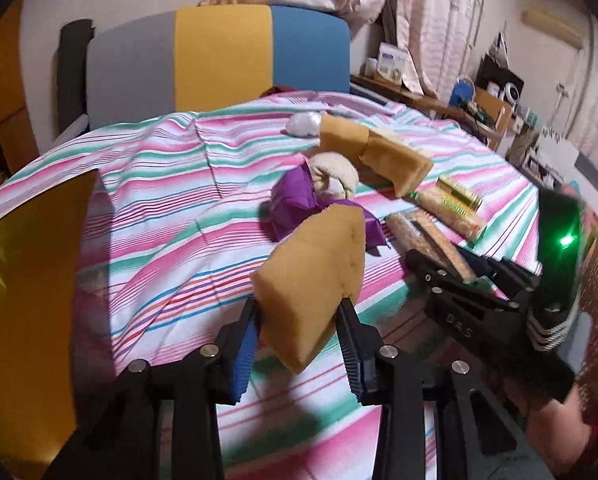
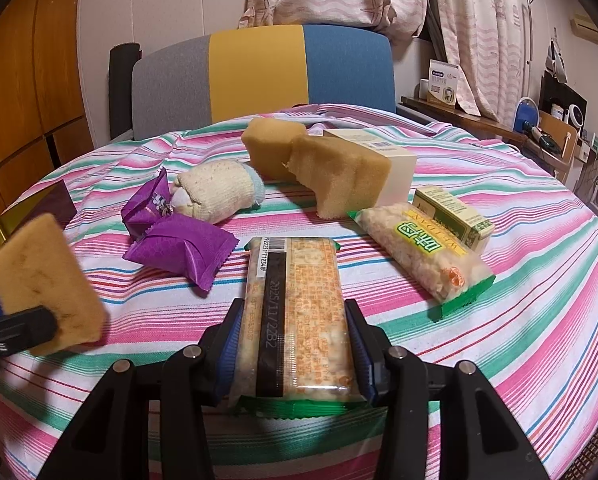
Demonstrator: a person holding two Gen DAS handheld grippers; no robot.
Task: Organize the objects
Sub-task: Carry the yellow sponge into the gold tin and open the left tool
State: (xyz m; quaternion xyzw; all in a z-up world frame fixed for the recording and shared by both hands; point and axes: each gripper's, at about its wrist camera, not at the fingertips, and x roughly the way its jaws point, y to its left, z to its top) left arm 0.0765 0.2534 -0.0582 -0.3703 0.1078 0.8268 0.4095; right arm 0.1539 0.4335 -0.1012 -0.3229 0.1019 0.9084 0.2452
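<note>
My left gripper (image 1: 299,306) is shut on a tan sponge (image 1: 311,276), held tilted just above the striped cloth (image 1: 159,200). The right wrist view shows the same sponge (image 2: 43,280) at the far left. My right gripper (image 2: 293,312) is shut on a clear rice-cracker packet (image 2: 299,300) with a black date strip, lying lengthwise on the cloth. In the left wrist view that packet (image 1: 415,232) runs out from the right gripper's black fingers (image 1: 439,280).
Beyond lie two purple packets (image 2: 175,248), a rolled cream sock (image 2: 219,192), two more sponges (image 2: 339,176), a white box (image 2: 395,160), a green-edged snack packet (image 2: 423,256) and a small green-yellow box (image 2: 451,216). A grey, yellow and blue chair back (image 2: 259,76) stands behind.
</note>
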